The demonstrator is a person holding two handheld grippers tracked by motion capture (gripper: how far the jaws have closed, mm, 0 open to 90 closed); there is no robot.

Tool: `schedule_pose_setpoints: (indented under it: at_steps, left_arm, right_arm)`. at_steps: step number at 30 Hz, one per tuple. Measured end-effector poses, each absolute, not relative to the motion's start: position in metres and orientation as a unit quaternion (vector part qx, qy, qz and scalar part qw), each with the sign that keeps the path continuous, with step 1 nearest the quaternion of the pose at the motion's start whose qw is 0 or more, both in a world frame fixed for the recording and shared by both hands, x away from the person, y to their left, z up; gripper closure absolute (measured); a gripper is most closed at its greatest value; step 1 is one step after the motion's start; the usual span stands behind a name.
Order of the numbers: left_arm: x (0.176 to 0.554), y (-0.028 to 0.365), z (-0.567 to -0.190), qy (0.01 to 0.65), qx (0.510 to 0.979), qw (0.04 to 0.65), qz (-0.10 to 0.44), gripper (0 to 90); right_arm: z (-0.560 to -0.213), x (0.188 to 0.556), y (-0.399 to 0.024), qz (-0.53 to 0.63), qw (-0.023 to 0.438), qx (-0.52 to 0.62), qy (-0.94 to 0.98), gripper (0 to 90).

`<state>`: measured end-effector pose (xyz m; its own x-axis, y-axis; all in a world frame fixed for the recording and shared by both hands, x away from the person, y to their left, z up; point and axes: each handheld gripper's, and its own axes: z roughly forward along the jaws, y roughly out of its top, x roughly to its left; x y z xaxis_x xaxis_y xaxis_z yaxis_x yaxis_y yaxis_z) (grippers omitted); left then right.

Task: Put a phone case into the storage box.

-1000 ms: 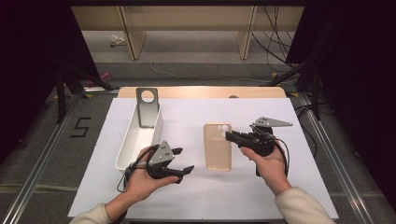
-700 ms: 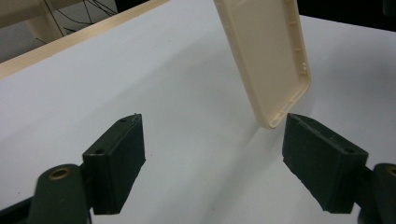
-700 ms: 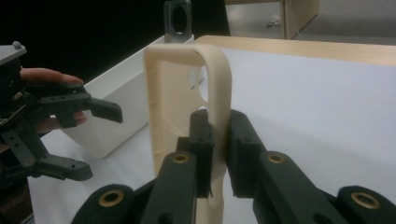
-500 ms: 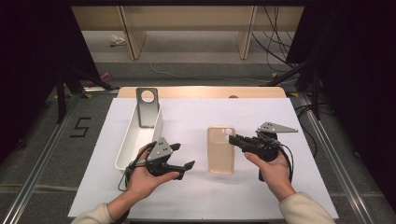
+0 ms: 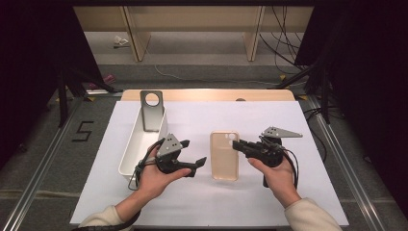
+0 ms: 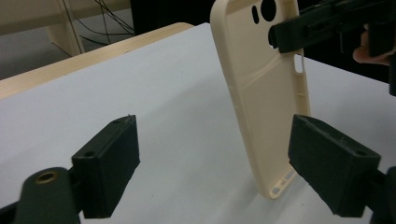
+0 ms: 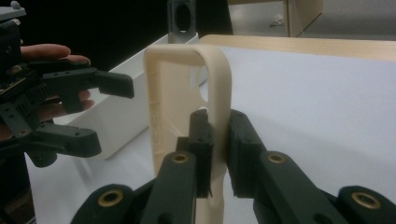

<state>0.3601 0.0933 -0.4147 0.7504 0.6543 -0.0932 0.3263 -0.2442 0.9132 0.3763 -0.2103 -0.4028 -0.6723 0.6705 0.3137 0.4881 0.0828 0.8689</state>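
Note:
A cream phone case (image 5: pixel 224 156) lies about flat, hollow side up, low over the white table sheet (image 5: pixel 192 202). My right gripper (image 5: pixel 236 144) is shut on its side wall next to the camera hole; in the right gripper view the pads (image 7: pixel 201 140) pinch that wall of the case (image 7: pixel 177 93). My left gripper (image 5: pixel 193 152) is open just left of the case, and its jaws have just been opening. In the left gripper view the case (image 6: pixel 266 93) stands ahead of the wide jaws of the left gripper (image 6: pixel 219 168), near the right one, untouched.
A long white bin (image 5: pixel 132 149) sits left of my left hand, with a grey bracket (image 5: pixel 152 113) with a round hole standing at its far end. The sheet ends at a wooden strip at the back. Dark floor and cables surround the table.
The left gripper's jaws have spread wider. The right gripper and the case have barely shifted.

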Motion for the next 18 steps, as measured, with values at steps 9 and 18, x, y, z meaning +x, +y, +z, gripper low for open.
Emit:
schedule_pose_setpoints:
  at_steps: [9,18]
  left_arm:
    - [0.371,0.079,-0.411,0.329,0.769,0.527,0.153,14.6]
    - [0.373,0.068,-0.406,0.328,0.759,0.537,0.169,31.7]
  right_arm:
    - [-0.404,0.376,-0.207,0.548,0.081,0.398,0.731,81.6]
    - [-0.403,0.376,-0.206,0.552,0.082,0.397,0.729,81.6]
